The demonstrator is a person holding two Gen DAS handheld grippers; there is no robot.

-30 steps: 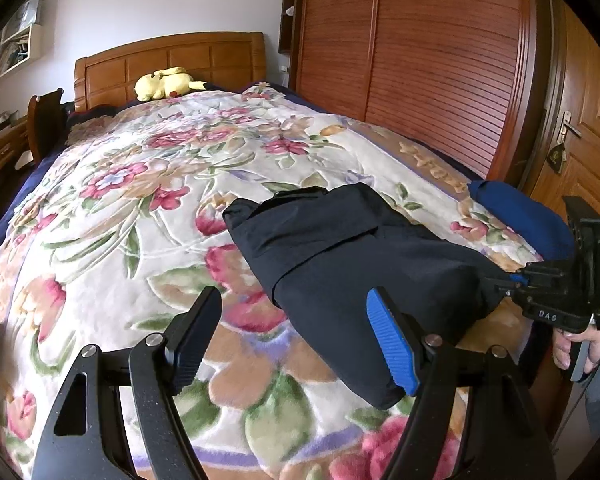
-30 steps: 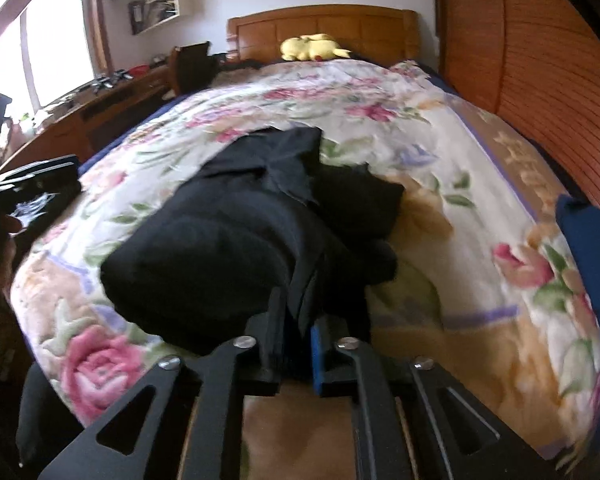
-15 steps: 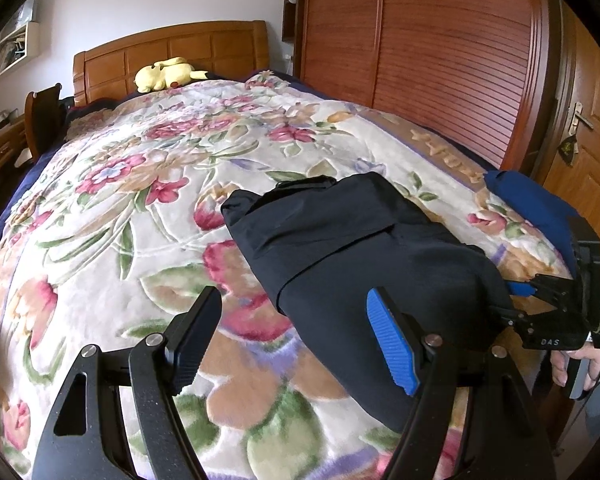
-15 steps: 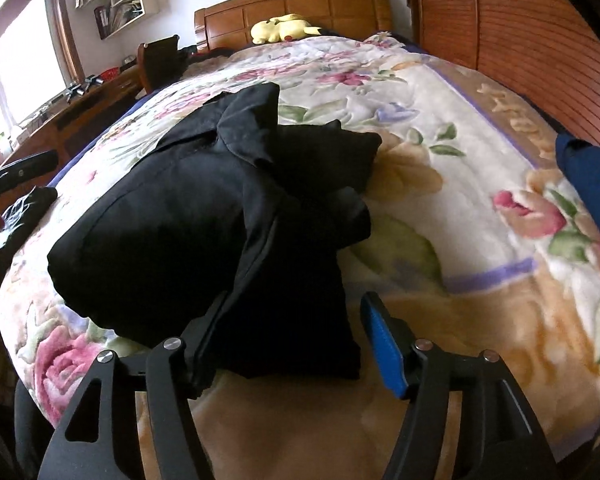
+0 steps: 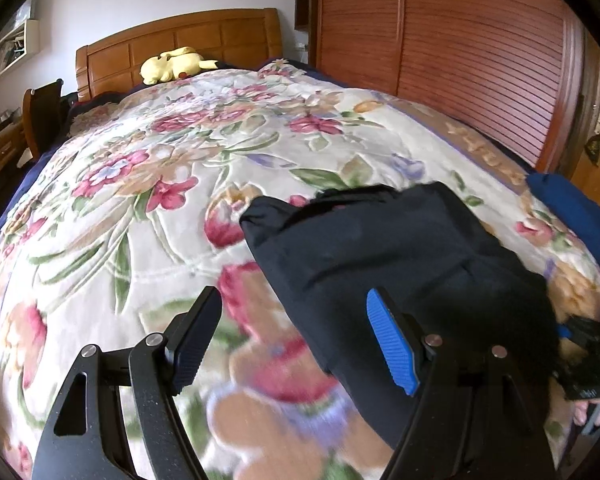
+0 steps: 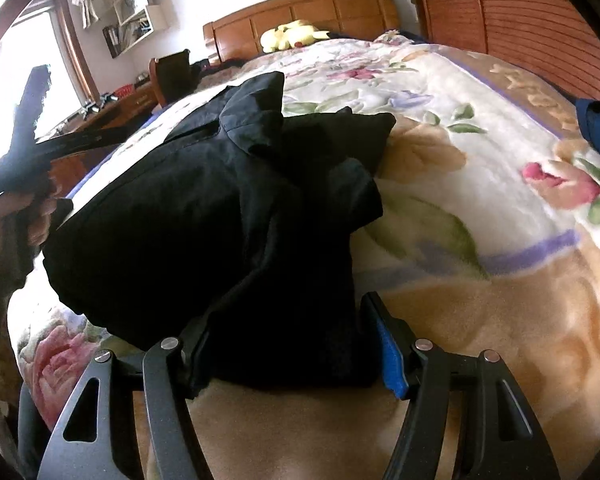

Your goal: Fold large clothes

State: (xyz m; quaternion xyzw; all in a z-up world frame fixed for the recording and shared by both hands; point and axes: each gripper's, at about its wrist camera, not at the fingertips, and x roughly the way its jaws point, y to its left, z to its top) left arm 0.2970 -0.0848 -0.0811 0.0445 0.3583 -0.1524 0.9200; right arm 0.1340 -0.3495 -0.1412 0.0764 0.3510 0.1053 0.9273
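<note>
The black garment (image 5: pixel 384 264) lies folded in a bundle on the floral blanket (image 5: pixel 148 184) of the bed, near the foot end. The left gripper (image 5: pixel 296 340) hangs over the blanket w/ its jaws apart and nothing between them; the garment is just to the right of it and partly behind its blue pad. The right gripper (image 6: pixel 296 344) is low at the near edge of the garment, jaws apart, w/ the thick black fold between them; the pads seem not to press it. A yellow plush toy (image 6: pixel 290 34) is far ahead of both grippers, at the wooden headboard (image 6: pixel 300 10). A blue cloth (image 5: pixel 572 208) lies right of the garment.
</note>
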